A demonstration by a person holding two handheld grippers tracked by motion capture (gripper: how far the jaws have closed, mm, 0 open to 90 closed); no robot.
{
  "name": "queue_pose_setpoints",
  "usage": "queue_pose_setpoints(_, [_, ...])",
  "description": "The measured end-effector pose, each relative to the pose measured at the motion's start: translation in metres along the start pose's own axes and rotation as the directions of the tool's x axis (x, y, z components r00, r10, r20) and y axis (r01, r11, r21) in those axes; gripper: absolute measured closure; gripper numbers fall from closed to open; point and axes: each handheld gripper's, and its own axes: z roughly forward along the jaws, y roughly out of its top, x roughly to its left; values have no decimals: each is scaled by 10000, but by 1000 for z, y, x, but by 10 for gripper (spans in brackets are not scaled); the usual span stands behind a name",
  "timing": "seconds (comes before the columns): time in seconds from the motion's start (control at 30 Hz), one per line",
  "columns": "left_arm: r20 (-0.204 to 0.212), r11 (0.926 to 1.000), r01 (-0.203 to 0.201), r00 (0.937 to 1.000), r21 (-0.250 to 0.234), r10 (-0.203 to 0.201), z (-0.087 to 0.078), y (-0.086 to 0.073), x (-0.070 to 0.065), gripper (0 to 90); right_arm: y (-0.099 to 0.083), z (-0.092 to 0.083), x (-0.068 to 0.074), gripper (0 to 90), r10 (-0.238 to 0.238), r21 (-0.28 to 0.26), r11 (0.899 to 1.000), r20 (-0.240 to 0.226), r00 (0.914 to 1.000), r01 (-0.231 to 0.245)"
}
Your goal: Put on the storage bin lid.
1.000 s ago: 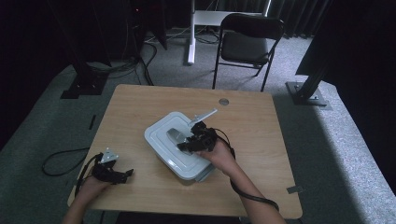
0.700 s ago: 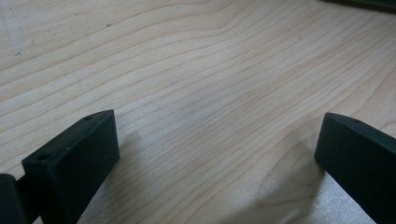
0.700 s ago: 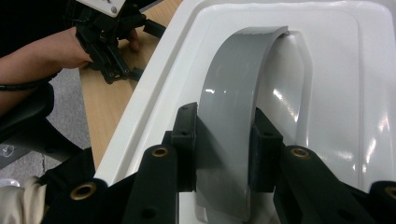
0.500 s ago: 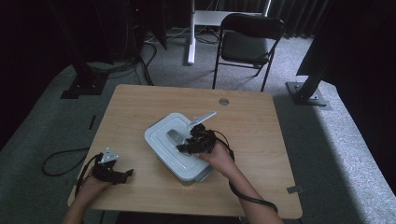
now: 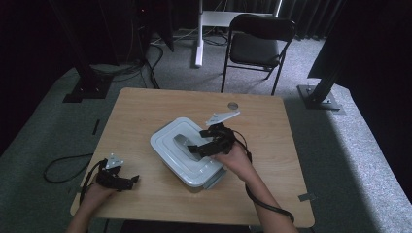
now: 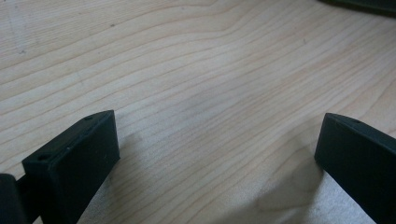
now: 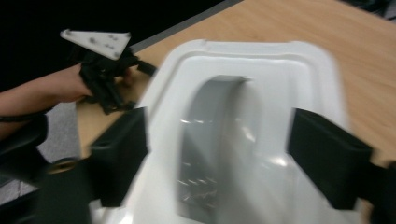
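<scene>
Two grippers are spread apart: the right gripper, jaws just opened and empty, hovers over the white lidded container mid-table and could nudge it, while the left gripper idles at the table's near-left corner.

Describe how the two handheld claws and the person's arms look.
Both claws, left and right, are black, each with two blocky flat-faced jaws. A pale grey three-cornered plate with small holes sits on top of each. A black cable trails from each one, the left's looping down to the grey carpet. The forearms are bare, with no sleeves in sight.
</scene>
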Motion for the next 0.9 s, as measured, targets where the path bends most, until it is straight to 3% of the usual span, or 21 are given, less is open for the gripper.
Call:
queue_pose_setpoints(0.07, [-26, 9999, 99, 9999, -76, -99, -1, 3, -2, 3, -2, -6, -10, 115, -140, -135, 9998, 690, 9975, 150])
queue_pose_setpoints(0.13, [43, 9996, 159, 9999, -223, -158, -2, 7, -6, 3, -6, -10, -26, 115, 254, -568, 9982, 1324, 9909, -180])
queue_pose_setpoints(0.2, [0, 9993, 129, 9999, -351, -129, -2, 13, -12, 3, -7, -12, -33, 115, 422, -679, 9972, 1476, 9881, -325])
queue_pose_setpoints(0.23, [16, 9990, 145, 9999, -422, -144, -2, 15, -14, 3, -14, -15, -51, 115, 804, -984, 9933, 2193, 9723, -600])
queue_pose_setpoints(0.3, [-114, 9986, 119, 9999, -521, -125, -2, 20, -20, 3, -22, -15, -68, 115, 1129, -1190, 9894, 2725, 9555, -830])
queue_pose_setpoints(0.4, [-145, 9981, 110, 9998, -605, -119, 2, 28, -27, 3, -37, -10, -94, 116, 1779, -1148, 9822, 3134, 9328, -1488])
queue_pose_setpoints(0.5, [-78, 9979, 62, 9999, -642, -67, 6, 37, -33, 3, -53, 5, -112, 116, 2078, -608, 9781, 3262, 9222, -1989])
queue_pose_setpoints(0.63, [29, 9972, 40, 10000, -741, -38, 11, 46, -41, 3, -75, 27, -126, 116, 2538, -500, 9669, 2887, 9232, -2501])
queue_pose_setpoints(0.73, [161, 9969, 36, 9999, -780, -24, 15, 51, -47, 3, -87, 43, -129, 115, 2428, -123, 9686, 2589, 9349, -2482])
queue_pose_setpoints(0.8, [268, 9969, -77, 9996, -780, 98, 17, 54, -51, 3, -92, 51, -129, 115, 2482, 2, 9672, 2126, 9451, -2540])
queue_pose_setpoints(0.9, [317, 9966, -221, 9992, -797, 247, 21, 60, -56, 3, -96, 56, -127, 116, 2557, -7, 9657, 1765, 9505, -2597])
